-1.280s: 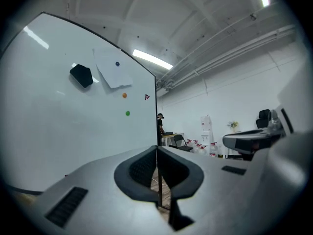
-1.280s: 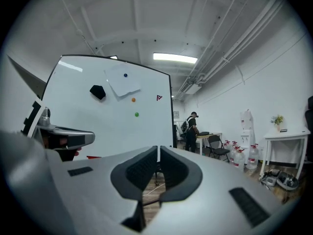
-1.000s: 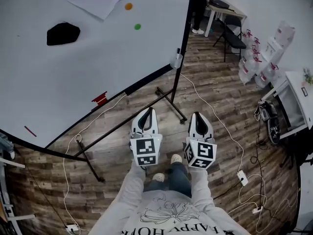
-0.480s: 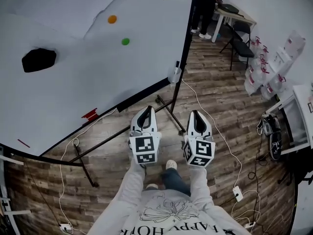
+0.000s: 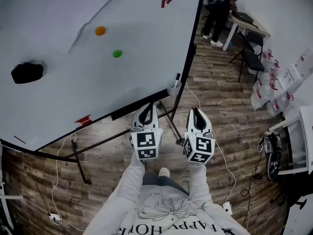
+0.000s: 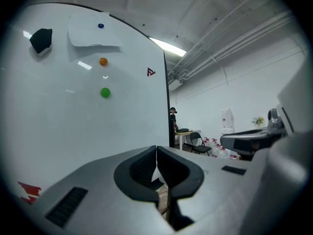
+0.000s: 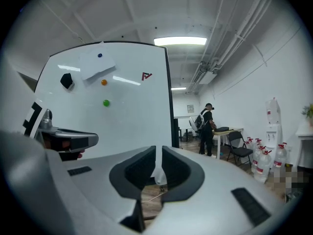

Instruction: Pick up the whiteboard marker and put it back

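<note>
left gripper [image 5: 148, 106]: jaws pressed together, nothing in them | right gripper [image 5: 195, 111]: jaws a narrow slit apart, just been opening, nothing between them | whiteboard marker [image 5: 176, 79]: upright in clear cup [image 5: 174, 88] at right edge of whiteboard [image 5: 98, 92], beyond both grippers, apart from them, above wood floor [image 5: 215, 102]

An orange magnet [image 5: 100, 31] and green magnet [image 5: 117, 54] dot the whiteboard [image 5: 49, 106]
</note>
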Demonstrator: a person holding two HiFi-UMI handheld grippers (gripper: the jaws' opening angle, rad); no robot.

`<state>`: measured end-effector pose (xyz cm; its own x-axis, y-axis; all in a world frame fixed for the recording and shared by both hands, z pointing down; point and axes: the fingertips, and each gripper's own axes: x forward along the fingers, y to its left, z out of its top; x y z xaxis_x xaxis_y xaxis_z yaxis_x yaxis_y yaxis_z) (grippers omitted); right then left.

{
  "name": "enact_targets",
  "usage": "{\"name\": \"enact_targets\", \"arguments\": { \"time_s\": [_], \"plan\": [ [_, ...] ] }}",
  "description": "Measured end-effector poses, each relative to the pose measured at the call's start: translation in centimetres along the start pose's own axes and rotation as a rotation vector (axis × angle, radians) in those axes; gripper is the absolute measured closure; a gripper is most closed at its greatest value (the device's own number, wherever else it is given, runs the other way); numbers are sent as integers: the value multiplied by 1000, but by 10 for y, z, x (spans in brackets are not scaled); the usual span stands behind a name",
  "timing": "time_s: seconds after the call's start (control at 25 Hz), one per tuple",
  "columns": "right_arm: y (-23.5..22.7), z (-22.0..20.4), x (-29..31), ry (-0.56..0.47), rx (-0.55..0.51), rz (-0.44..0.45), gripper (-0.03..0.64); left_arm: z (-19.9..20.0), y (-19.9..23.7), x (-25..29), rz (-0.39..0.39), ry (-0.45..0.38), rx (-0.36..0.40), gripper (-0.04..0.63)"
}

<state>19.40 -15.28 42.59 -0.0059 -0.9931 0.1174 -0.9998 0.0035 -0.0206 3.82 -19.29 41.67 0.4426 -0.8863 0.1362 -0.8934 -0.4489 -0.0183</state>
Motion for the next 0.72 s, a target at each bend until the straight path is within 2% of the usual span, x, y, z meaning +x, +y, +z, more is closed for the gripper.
{"name": "enact_targets", "arguments": {
  "time_s": [0.24,0.72],
  "plan": [
    [-10,-5,41,23,15,28,571,-5,7,35,15,25,9,589],
    [-19,-13,137,60,39,26,543,-12,35,121,-28,49,6,589]
  ]
}}
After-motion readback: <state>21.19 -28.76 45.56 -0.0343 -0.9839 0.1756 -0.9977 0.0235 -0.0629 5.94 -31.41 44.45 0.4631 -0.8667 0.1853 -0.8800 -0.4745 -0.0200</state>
